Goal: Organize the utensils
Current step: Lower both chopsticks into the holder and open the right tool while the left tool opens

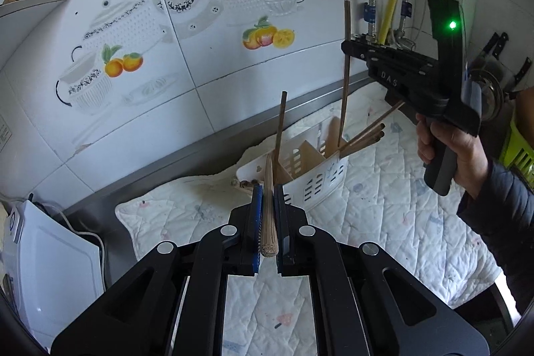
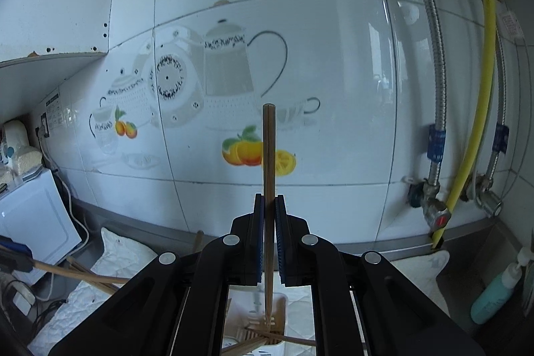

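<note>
The left gripper [image 1: 267,189] is clamped on a thick light-wood chopstick [image 1: 268,199] that runs forward between its blue pads, tip aimed at the white utensil caddy [image 1: 310,179] just ahead at twelve o'clock. The right gripper [image 2: 269,199] pinches a slim brown chopstick [image 2: 268,155] held upright, its lower end dipping into the caddy's slotted compartment at six o'clock in the right wrist view.

The caddy lies on a quilted white mat [image 1: 383,189] on the counter. In the left wrist view its right-hand compartment, at about one o'clock, already holds several brown chopsticks [image 1: 363,135] leaning outward toward two o'clock, and one dark stick [image 1: 280,125] stands in the left compartment. So the sorting looks well under way: a handful are stowed, one seems to be going in now, and the one in the left gripper is yet to be placed. Whether more loose utensils wait elsewhere cannot be told.

Farther out, the tiled wall [image 1: 200,39] with its teapot and fruit print rises at twelve o'clock, a yellow hose [image 2: 477,89] and metal pipes run at two o'clock, and a white appliance [image 1: 50,256] sits at eight o'clock.
</note>
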Demonstrator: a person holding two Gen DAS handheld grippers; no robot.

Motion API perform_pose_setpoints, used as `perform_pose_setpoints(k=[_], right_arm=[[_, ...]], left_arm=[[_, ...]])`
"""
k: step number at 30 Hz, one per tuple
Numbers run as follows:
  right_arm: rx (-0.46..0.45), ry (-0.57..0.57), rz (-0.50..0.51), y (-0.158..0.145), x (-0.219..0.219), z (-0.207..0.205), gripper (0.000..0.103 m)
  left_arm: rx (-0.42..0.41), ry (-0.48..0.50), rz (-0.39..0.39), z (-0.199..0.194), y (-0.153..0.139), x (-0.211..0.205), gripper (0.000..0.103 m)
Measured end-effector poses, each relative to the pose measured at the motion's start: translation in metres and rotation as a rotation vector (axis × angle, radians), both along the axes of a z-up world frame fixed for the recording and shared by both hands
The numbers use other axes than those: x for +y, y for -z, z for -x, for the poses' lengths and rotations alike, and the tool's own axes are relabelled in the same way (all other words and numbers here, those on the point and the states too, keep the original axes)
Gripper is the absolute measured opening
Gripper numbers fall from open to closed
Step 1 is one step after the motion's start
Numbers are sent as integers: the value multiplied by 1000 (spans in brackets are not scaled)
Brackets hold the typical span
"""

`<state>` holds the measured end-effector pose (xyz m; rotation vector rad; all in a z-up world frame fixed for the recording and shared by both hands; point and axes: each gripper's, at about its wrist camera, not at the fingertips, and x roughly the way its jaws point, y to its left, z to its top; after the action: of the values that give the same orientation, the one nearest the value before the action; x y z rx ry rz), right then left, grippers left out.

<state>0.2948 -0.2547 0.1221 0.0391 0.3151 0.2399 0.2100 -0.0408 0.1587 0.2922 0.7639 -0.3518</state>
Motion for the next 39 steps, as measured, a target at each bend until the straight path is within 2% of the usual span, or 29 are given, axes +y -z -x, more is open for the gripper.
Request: perform_pose_setpoints(k=[5, 7, 17, 21, 30, 39], right_arm=[[17, 1, -4, 7, -2, -2, 7], [21, 8, -11, 8, -3, -4, 7], [24, -11, 50, 7, 8, 2, 8], [18, -15, 56, 4, 9, 9, 18], [11, -13, 68, -2, 6, 27, 23], [10, -22, 63, -7, 5, 63, 31]], left_arm=[[-1, 18, -4, 6, -18, 1, 5], [-4, 10, -50, 5, -17, -3, 5], [62, 22, -73, -16, -6, -18, 5], [69, 11, -42, -23, -1, -18, 6], [69, 1, 24, -26, 3, -13, 7], [18, 4, 78, -6, 3, -10, 8]])
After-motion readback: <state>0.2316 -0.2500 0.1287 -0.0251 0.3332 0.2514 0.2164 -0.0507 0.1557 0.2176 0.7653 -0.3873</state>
